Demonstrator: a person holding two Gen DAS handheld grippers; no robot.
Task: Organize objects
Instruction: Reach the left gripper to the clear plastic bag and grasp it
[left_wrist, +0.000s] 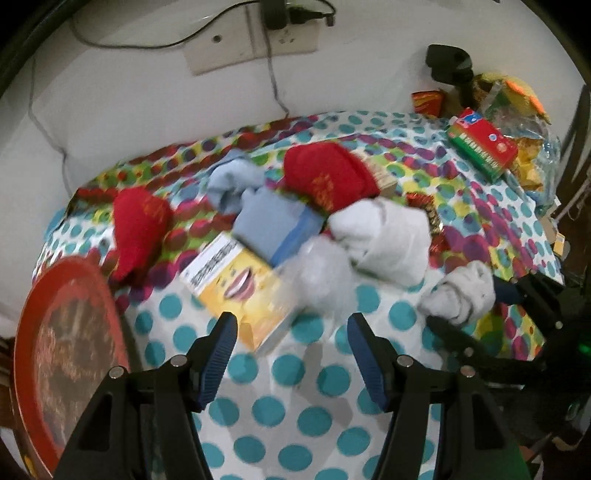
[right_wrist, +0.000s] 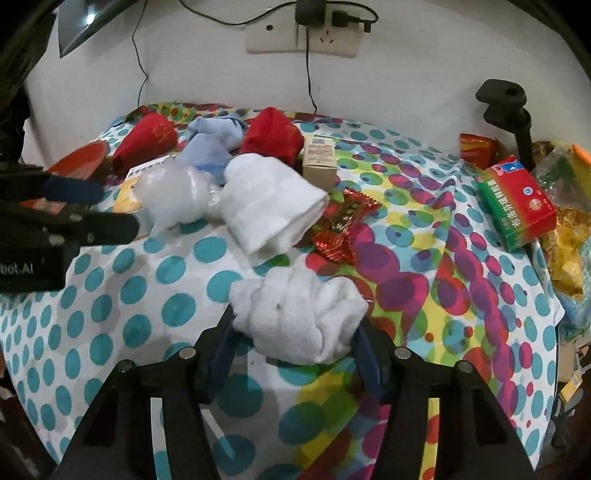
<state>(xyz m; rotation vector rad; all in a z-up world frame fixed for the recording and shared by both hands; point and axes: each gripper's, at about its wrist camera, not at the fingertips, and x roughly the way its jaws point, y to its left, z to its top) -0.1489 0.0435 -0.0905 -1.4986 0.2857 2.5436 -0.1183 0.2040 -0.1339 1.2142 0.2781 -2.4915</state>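
Note:
A rolled white sock (right_wrist: 295, 317) lies on the dotted tablecloth (right_wrist: 155, 295), and my right gripper (right_wrist: 295, 328) is shut on it, one finger pressing each side. The left wrist view shows the same white sock (left_wrist: 461, 291) in the right gripper (left_wrist: 465, 302). My left gripper (left_wrist: 291, 325) is open over the cloth with nothing between its fingers, just short of a yellow box (left_wrist: 240, 288) and a clear plastic bag (left_wrist: 321, 273). Beyond lie a bigger white roll (left_wrist: 384, 236), two red socks (left_wrist: 140, 221) (left_wrist: 328, 177) and blue socks (left_wrist: 229, 181).
A round red tray (left_wrist: 66, 343) sits at the left table edge. A red-green medicine box (right_wrist: 517, 203), a small cardboard box (right_wrist: 319, 158) and red candy wrappers (right_wrist: 343, 225) lie further back. Snack bags (right_wrist: 569, 258) and a black clamp stand (right_wrist: 506, 103) crowd the right edge.

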